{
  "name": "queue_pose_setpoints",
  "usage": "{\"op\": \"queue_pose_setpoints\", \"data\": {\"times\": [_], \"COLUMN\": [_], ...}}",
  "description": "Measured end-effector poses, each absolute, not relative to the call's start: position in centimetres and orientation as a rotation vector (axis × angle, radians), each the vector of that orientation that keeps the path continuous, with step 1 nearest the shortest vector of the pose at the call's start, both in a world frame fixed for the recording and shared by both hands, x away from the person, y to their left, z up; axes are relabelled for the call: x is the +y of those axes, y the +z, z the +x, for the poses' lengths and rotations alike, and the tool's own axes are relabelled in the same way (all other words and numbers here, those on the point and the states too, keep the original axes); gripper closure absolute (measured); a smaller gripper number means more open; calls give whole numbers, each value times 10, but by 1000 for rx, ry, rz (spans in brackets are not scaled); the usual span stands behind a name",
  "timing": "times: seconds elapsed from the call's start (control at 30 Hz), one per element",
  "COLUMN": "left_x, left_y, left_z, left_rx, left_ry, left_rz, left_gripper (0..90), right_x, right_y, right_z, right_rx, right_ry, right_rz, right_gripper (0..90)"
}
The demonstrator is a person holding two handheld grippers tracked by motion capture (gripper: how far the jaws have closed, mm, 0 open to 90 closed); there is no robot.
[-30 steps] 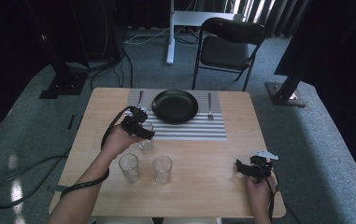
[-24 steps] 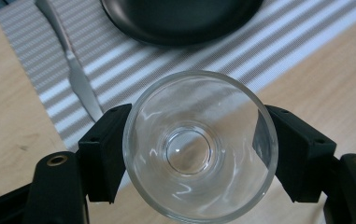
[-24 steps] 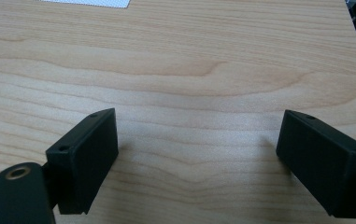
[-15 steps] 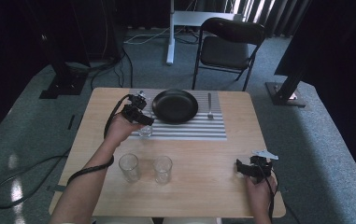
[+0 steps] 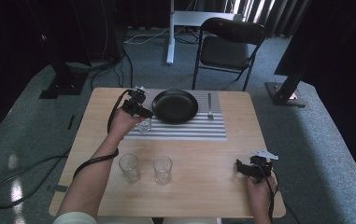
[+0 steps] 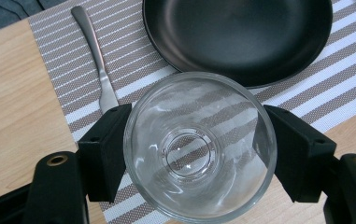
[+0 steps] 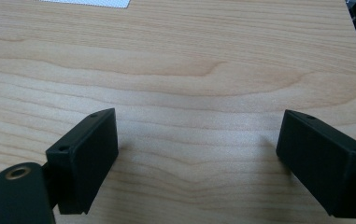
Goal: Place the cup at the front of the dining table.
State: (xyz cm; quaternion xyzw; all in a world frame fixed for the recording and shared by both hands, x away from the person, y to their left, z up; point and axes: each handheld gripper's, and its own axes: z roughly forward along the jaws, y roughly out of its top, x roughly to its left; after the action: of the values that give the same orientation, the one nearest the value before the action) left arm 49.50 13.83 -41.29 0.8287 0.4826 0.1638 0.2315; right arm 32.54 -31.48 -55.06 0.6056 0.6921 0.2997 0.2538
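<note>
Glass (image 6: 200, 147) number one of three sits between the jaws of the left hand-held gripper (image 6: 199, 149); in the left gripper view the two black pads press its rim from either side, mouth facing the camera, base ring visible through it. Judged as gripped, not merely bracketed. Whether its base rests on the mat or hangs just above it cannot be told.

Position: in the high view the glass (image 5: 144, 125) is left of centre in the frame, over the near left part of the striped placemat (image 5: 185, 128), just beside the black plate (image 5: 174, 106). A fork (image 6: 96, 56) lies on the mat at upper left of the left gripper view; another utensil (image 5: 209, 105) lies right of the plate in the high view.

Progress, as a judgement: table setting under way. Plate and cutlery placed; one glass arriving at its spot, release not yet done. Two more glasses (image 5: 129, 167) (image 5: 162, 169) stand side by side on bare worktop (image 5: 203, 163), lower centre-left of the frame, untouched.

Right hand-held gripper (image 5: 252, 167): lower right of the high view, resting on the worktop, jaws spread wide, nothing between them.
</note>
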Motion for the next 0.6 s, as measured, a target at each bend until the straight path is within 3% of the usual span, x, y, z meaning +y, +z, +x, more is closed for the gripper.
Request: {"op": "queue_pose_setpoints", "data": {"times": [0.6], "left_x": [137], "left_y": [-427], "left_z": [520], "left_rx": [1336], "left_ry": [443], "left_rz": [2272], "left_gripper": [288], "right_x": [-315], "right_y": [-551], "right_z": [325], "right_rx": [1880], "right_ry": [814], "right_rz": [1646], "right_gripper": [122]}}
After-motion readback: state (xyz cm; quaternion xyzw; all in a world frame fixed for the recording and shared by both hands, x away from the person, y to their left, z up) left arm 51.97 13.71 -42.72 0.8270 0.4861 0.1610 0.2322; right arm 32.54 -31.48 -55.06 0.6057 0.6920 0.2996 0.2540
